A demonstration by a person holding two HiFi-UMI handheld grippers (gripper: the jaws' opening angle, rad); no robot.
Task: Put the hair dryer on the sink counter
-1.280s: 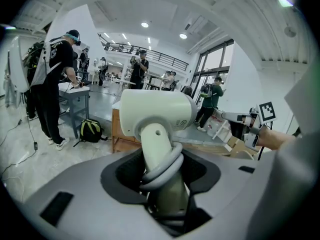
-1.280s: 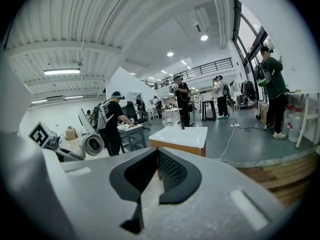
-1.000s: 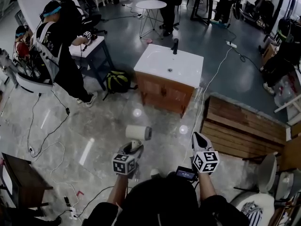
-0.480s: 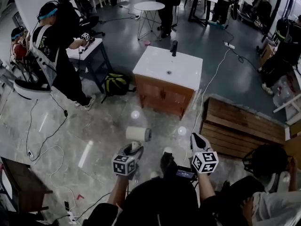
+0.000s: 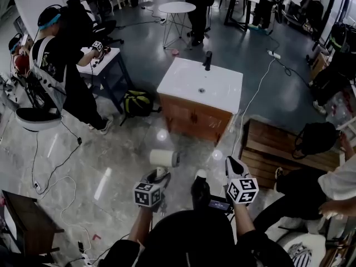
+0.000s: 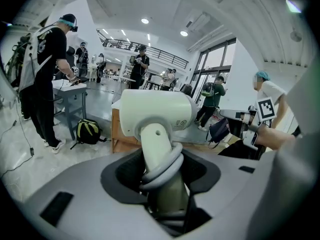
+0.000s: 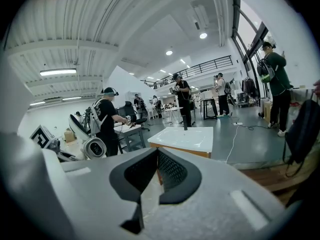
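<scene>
Nearest, the left gripper [image 5: 158,175] has its fingers clenched on the handle of the cream hair dryer [image 5: 164,158], held above the floor. Beside it, the right gripper [image 5: 234,166] is empty, its fingers pressed together. Farther ahead stands the bare sink surface [image 5: 183,82], well apart. The pickup looks done; carrying and setting down remain.

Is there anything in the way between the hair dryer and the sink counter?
No, nothing visible. The white hair dryer, held by its handle in the left gripper, faces the white sink counter on its wooden cabinet. Only shiny grey floor lies between them.
</scene>
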